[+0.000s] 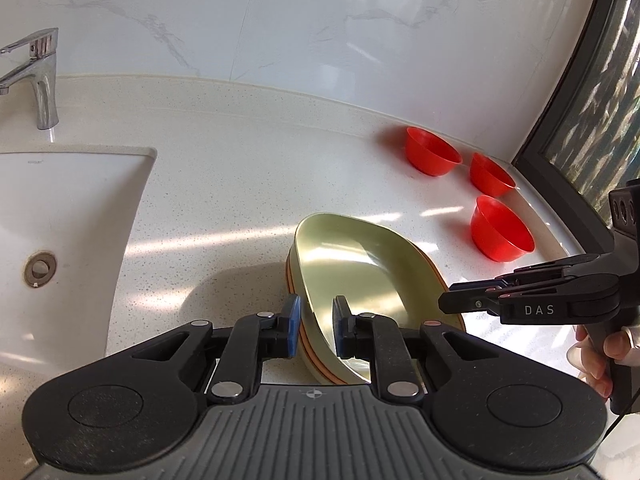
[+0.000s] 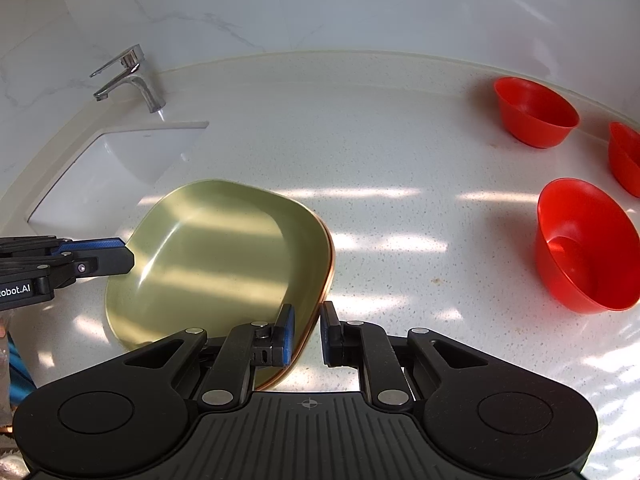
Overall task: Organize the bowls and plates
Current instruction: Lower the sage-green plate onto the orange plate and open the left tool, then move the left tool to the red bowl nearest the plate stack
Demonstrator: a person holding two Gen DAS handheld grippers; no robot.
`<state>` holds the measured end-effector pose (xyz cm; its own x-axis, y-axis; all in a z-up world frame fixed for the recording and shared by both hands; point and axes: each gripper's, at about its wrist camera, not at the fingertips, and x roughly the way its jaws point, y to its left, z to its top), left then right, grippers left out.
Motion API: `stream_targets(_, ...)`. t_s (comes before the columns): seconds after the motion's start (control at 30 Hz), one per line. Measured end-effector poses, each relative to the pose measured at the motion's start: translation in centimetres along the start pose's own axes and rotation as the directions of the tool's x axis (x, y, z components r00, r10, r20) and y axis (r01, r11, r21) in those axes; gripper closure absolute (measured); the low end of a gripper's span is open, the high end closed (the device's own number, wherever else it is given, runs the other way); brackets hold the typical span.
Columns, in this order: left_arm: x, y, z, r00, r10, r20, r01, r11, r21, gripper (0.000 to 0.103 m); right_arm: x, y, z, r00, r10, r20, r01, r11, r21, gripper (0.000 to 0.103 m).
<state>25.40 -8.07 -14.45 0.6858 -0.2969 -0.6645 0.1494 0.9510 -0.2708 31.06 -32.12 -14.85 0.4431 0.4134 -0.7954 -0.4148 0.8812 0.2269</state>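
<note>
A stack of squarish green plates [image 1: 352, 256] [image 2: 224, 248] with orange edges sits over the white counter, tilted, with a shadow beneath it. My left gripper [image 1: 317, 312] straddles the stack's near rim and is shut on it, blue pads on either side. My right gripper [image 2: 307, 320] is shut on the opposite rim. Each wrist view shows the other gripper side-on at the plate edge: the right gripper [image 1: 450, 300] and the left gripper [image 2: 130, 256]. Three red bowls [image 1: 432, 152] [image 1: 490, 176] [image 1: 502, 230] stand upright and apart at the counter's far right corner, also seen as bowls [image 2: 536, 114] [image 2: 626, 158] [image 2: 588, 246].
A white sink [image 1: 148, 160] [image 2: 120, 160] with a chrome faucet [image 1: 40, 76] [image 2: 132, 76] lies to the left. A marble wall backs the speckled counter [image 1: 240, 184]. A dark window frame [image 1: 560, 160] bounds the right side. A hand [image 1: 596, 356] holds the right gripper's handle.
</note>
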Motion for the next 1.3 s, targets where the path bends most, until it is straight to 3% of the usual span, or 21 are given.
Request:
stream_targets(0.6, 0.2, 0.0, 0.0, 1.0, -0.004, 0.012, 0.004, 1.0, -0.013, 0.083, -0.6, 0.1, -0.3, 1.0, -0.001, 0.015, 0.0, 0.999, 0.039, 0.087)
stream_targets(0.63, -0.1, -0.1, 0.2, 1.0, -0.006, 0.021, 0.006, 1.0, -0.006, 0.08, -0.7, 0.1, -0.3, 1.0, -0.003, 0.02, 0.002, 0.999, 0.041, 0.087)
stream_targets(0.73, -1.1, -0.5, 0.8, 0.998, -0.001, 0.065, 0.0, 1.0, 0.025, 0.047, -1.2, 0.3, -0.2, 0.999, -0.015, 0.03, 0.014, 0.999, 0.046, 0.086)
stream_targets(0.87, -1.8, -1.4, 1.4, 0.996, -0.009, 0.092, 0.003, 0.998, 0.066, 0.041, -2.0, 0.9, -0.1, 0.998, -0.042, 0.044, 0.039, 0.998, 0.054, 0.085)
stream_targets(1.13, -2.1, -2.6, 2.1, 0.993, -0.07, 0.093, 0.059, 0.991, 0.12, 0.009, -4.2, 1.8, -0.1, 0.99, -0.124, 0.068, 0.118, 0.989, 0.093, 0.085)
stream_targets(1.3, -2.1, -3.9, 2.5, 0.988, -0.127, 0.085, 0.111, 0.979, 0.17, 0.004, -5.9, 1.6, -0.7, 0.978, -0.195, 0.068, 0.184, 0.973, 0.14, 0.083)
